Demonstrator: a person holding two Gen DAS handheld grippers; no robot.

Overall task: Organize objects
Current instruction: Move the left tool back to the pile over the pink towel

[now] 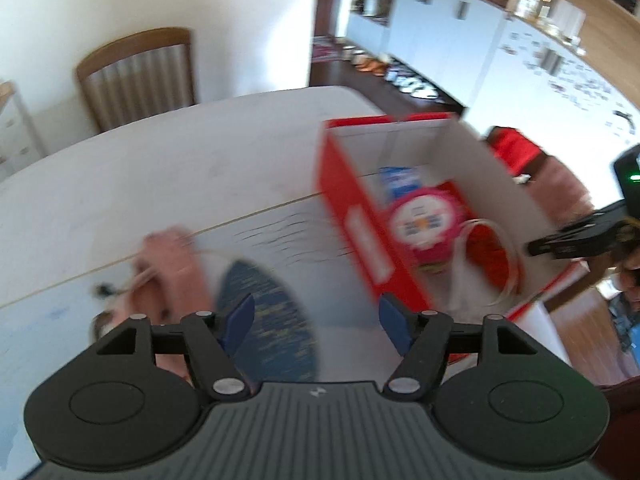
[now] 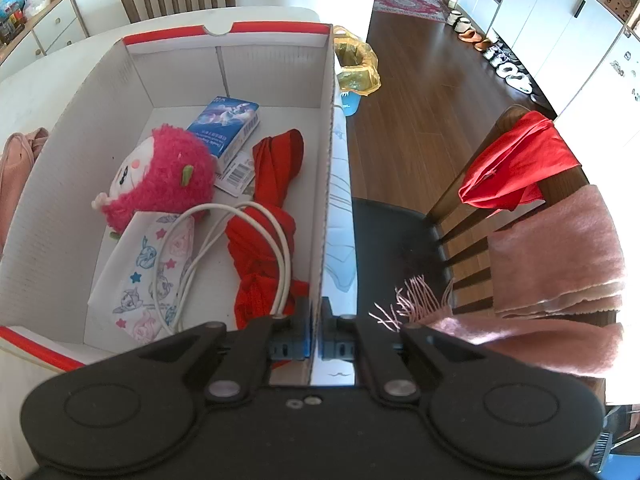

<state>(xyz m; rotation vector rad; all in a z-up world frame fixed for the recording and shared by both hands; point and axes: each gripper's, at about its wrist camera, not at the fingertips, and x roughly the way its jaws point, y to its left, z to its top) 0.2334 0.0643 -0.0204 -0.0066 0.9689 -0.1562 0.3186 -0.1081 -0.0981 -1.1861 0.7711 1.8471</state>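
Observation:
A red and white cardboard box [image 2: 328,120] stands on the white table [image 1: 160,168]. It holds a pink plush toy [image 2: 160,176], a blue packet [image 2: 228,124], a red cloth [image 2: 272,216], a white cable [image 2: 224,232] and a patterned white item [image 2: 140,276]. My right gripper [image 2: 316,332] is shut on the box's right wall. My left gripper [image 1: 316,320] is open and empty above a blue patterned object [image 1: 268,320], left of the box [image 1: 356,220]. A pink cloth [image 1: 168,272] lies on the table beside it.
A wooden chair [image 2: 520,216] draped with a red cloth [image 2: 516,160] and a pink scarf [image 2: 560,260] stands right of the table. A bin with a yellow bag [image 2: 356,64] sits on the wood floor. Another chair [image 1: 136,76] stands behind the table.

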